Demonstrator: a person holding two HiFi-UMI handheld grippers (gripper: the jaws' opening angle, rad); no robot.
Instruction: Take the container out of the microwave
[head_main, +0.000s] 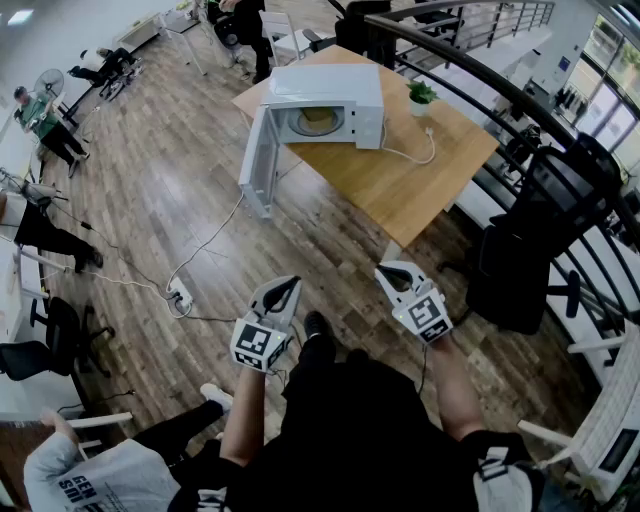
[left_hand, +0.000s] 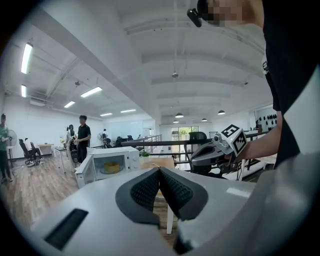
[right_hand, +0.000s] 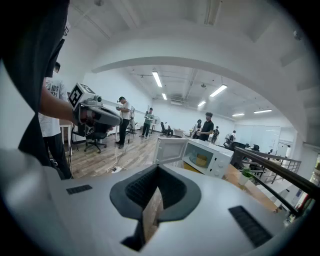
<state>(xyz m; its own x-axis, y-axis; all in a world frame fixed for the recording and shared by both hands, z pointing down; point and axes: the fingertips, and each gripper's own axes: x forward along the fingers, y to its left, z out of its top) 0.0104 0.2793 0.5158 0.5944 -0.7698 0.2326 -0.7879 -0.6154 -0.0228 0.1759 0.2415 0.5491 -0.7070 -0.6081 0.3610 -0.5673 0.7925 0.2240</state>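
Honestly, nothing is being grabbed at this point. The left gripper (head_main: 290, 285) has its jaws pressed together with nothing between them, and the right gripper (head_main: 392, 270) is closed up and empty too. The microwave (head_main: 325, 105) sits well ahead of both sets of jaws on a wooden table (head_main: 400, 175). Its door (head_main: 258, 160) hangs wide open, and the yellow container (left_hand: 111, 167) is inside the cavity.

What could go wrong, in my opinion:
- There's a cable (head_main: 215, 235) trailing over the floor to a power strip (head_main: 180, 297), right in the stretch between the jaws and the microwave. A foot could catch it on the walk over and yank the plug.
- The open door sticks out past the table edge, so a gripper coming in from that side could clip it.
- Both jaws need to spread before they reach the cavity. If they go in closed they'll just shove the container toward the back.

On the views: the head view is the only one showing the cable and how far off the table is, but the container is just a vague smudge in it. Both gripper views show the container clearly. From the left jaws it's ahead and to the left, and from the right jaws it's ahead and to the right. Each gripper view also catches the other gripper alongside.
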